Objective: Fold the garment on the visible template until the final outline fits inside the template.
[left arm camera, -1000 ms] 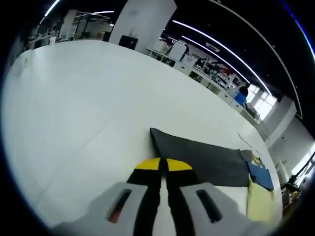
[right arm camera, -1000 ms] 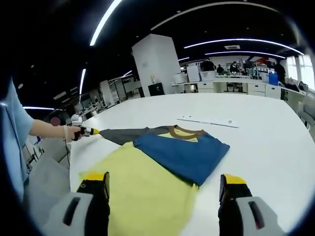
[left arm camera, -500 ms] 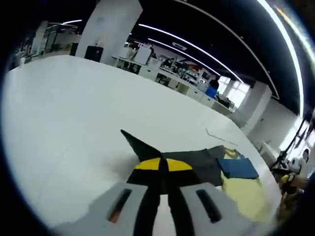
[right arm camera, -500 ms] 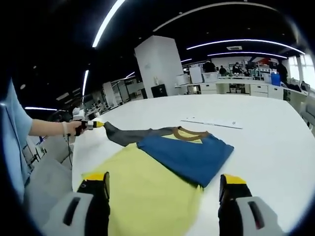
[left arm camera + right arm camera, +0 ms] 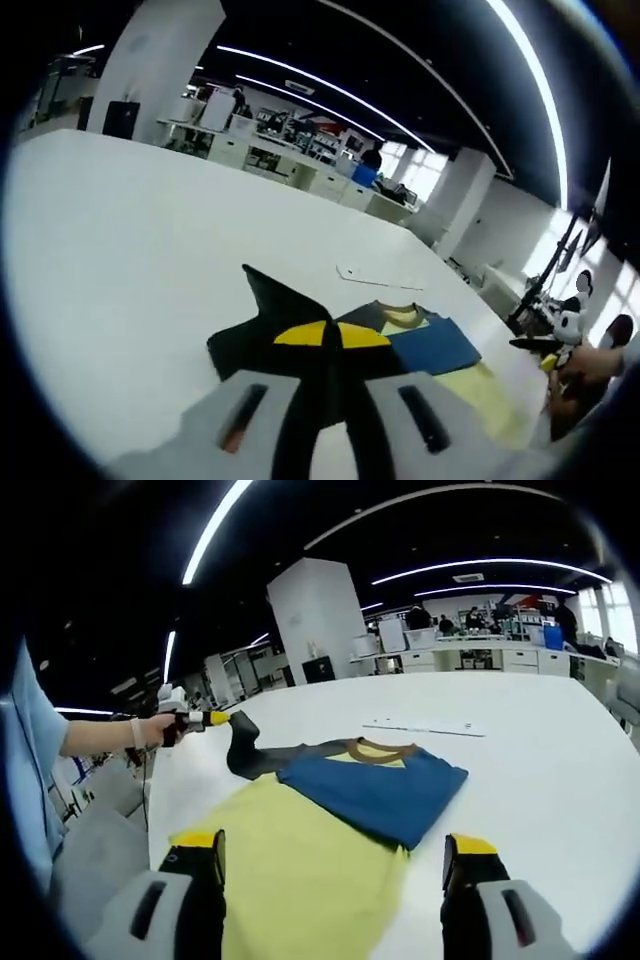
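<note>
A T-shirt lies on the white table [image 5: 540, 750], with a yellow body [image 5: 300, 870], a blue sleeve [image 5: 375, 792] folded across it and a brown collar [image 5: 378, 748]. Its dark grey sleeve [image 5: 245, 750] is raised off the table at the tip, and my left gripper [image 5: 218, 719] is shut on that tip, held by a hand. In the left gripper view the left gripper [image 5: 330, 335] pinches the grey sleeve [image 5: 262, 310], beyond it the blue sleeve [image 5: 435, 345] and yellow body [image 5: 490, 390]. My right gripper [image 5: 337, 845] hovers open over the yellow body near the hem, jaws wide apart with nothing between them.
A thin white strip [image 5: 425, 727] lies on the table beyond the collar, also the white strip [image 5: 375, 280] in the left gripper view. Bare white tabletop [image 5: 120, 230] spreads around the shirt. Desks, a white pillar [image 5: 315, 615] and people stand far behind.
The left gripper has lifted the grey sleeve tip off the table and carried it up and toward the shirt. The right gripper stays open over the yellow body.
</note>
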`<state>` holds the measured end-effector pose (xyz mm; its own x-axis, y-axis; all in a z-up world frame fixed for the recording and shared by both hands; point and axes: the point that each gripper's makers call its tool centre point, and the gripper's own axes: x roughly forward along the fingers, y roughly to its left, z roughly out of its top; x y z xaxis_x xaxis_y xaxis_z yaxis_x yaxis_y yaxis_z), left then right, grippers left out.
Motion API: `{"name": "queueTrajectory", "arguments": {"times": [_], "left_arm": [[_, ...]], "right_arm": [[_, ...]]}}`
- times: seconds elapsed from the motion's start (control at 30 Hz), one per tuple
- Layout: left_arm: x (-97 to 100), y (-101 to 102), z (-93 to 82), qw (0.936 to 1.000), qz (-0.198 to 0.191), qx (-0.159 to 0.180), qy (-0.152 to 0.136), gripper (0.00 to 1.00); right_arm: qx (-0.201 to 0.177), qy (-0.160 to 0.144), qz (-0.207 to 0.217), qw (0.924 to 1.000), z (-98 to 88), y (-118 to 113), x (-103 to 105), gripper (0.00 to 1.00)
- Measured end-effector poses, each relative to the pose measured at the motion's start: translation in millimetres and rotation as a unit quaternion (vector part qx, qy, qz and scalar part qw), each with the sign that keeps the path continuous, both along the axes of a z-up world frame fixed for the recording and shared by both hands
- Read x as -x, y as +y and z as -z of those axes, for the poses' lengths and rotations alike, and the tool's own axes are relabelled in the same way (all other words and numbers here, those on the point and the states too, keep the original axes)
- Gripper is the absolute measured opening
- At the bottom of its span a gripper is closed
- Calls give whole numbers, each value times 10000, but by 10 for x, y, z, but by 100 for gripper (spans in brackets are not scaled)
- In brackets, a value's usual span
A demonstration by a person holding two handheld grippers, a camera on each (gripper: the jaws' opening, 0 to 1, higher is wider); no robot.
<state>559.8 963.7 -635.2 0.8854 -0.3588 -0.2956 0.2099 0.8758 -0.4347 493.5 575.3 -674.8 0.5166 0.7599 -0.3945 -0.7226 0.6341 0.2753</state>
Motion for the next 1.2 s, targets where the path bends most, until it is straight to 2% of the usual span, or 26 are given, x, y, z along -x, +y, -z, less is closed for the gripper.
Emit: {"name": "queueTrajectory", "arguments": {"times": [0.63,0.93,1.03,1.13,1.2], "left_arm": [[-378,-1052,-154,9953,849,367,-303,0],[-452,-1615,-51,9906,1259,409,-340,0],[-467,-1806,-39,9888,1343,525,-384,0],[-477,-2023,-75,9855,1431,782,-461,0],[-482,-2133,-58,9850,1466,764,-497,0]], "right_arm": [[-51,132,175,9997,100,-134,47,90],[-110,227,217,9994,155,-152,106,91],[-84,237,242,9994,173,-180,119,91],[-86,275,298,9991,200,-217,125,90],[-88,298,322,9990,222,-236,134,90]]}}
